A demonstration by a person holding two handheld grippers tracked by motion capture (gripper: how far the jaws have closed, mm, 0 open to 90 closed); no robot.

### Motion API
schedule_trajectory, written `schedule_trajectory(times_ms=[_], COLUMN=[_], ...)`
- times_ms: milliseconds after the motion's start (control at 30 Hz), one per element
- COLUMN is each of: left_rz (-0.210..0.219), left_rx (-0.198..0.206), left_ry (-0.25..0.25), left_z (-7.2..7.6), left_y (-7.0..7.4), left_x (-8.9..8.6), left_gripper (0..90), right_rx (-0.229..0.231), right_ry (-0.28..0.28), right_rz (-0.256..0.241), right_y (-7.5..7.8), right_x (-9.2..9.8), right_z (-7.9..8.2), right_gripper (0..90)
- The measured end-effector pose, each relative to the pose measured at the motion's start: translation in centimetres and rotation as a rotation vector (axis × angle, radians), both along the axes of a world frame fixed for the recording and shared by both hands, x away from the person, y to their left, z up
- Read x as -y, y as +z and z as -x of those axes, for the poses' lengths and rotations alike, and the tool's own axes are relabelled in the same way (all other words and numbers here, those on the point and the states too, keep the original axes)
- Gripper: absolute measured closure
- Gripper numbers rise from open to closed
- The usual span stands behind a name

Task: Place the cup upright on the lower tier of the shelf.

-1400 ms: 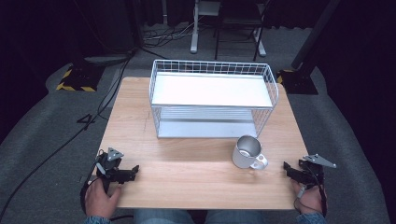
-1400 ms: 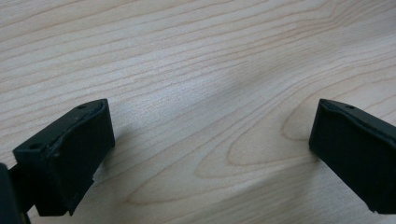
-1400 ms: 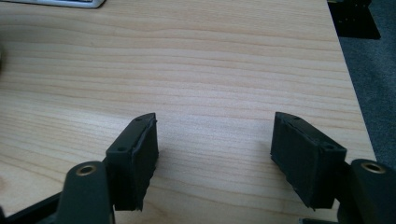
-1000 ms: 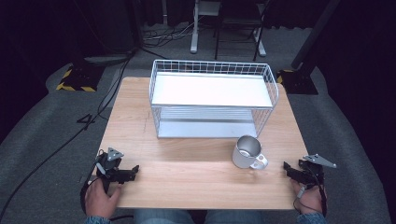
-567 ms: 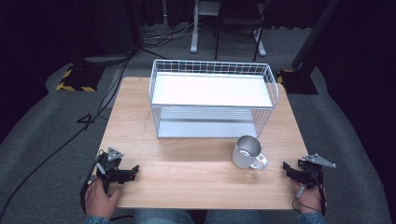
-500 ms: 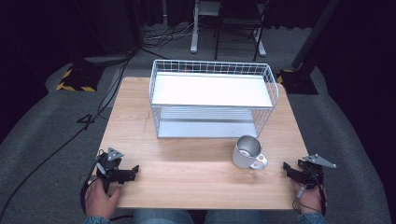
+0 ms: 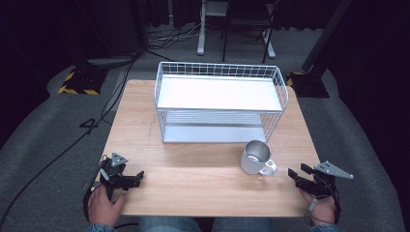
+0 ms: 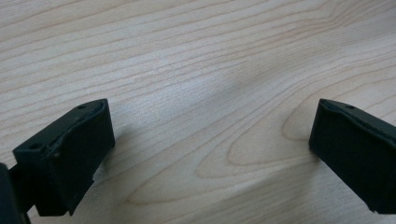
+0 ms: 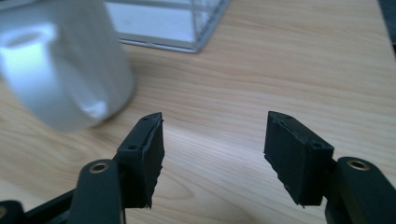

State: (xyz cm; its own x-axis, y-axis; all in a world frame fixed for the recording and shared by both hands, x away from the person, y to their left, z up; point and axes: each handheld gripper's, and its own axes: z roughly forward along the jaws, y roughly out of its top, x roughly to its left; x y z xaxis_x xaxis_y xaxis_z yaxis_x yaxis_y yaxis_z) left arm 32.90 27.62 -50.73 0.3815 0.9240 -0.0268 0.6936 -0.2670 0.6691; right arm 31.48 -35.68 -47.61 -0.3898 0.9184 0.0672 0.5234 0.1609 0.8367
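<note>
Mug first: a shiny, cylindrical metal mug (image 7: 256, 157) stands upright on the pale wooden table (image 7: 203, 193), its handle toward five o'clock, just in front of the white wire two-tier rack (image 7: 220, 101) and apart from it. The right gripper (image 7: 299, 173) rests at the mug's three to four o'clock — jaws spread wide, empty, the mug near but untouched. The left gripper (image 7: 135, 178) lies at the table's seven o'clock, well apart from the mug — jaws likewise wide over bare wood.

One metal mug (image 7: 255, 157), one wire rack (image 7: 220, 102), two claws, one table (image 7: 193, 179).
</note>
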Motion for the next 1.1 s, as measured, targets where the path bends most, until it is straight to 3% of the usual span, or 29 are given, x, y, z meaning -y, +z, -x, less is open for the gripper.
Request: schedule_trajectory(times_ms=[133, 300, 533, 767, 867, 1100], left_rz=[0.0, 0.0, 0.0, 0.0, 0.001, 0.0], left_rx=[0.0, 0.0, -0.001, -0.001, -0.001, 0.0], left_ry=[0.0, 0.0, 0.0, 0.0, 0.001, 0.0], left_z=[0.0, 0.0, 0.0, 0.0, 0.0, 0.0], left_y=[0.0, 0.0, 0.0, 0.0, 0.0, 0.0], left_x=[0.0, 0.0, 0.0, 0.0, 0.0, 0.0], left_gripper=[0.4, 0.4, 0.4, 0.4, 0.4, 0.4], right_rx=[-0.003, 0.025, 0.008, -0.017, -0.026, -0.027], right_ry=[0.077, 0.171, 0.27, 0.305, 0.289, 0.27], right_rz=[-0.046, -0.031, -0.032, -0.013, 0.017, 0.028], right_y=[1.4, 2.7, 2.8, 2.4, 2.3, 2.3], right_x=[-1.1, -3.1, -5.2, -6.4, -6.6, -6.5], right_z=[0.1, 0.4, 0.1, -0.5, -0.7, -1.0], right_gripper=[36.3, 35.9, 35.9, 48.4, 55.6, 67.2])
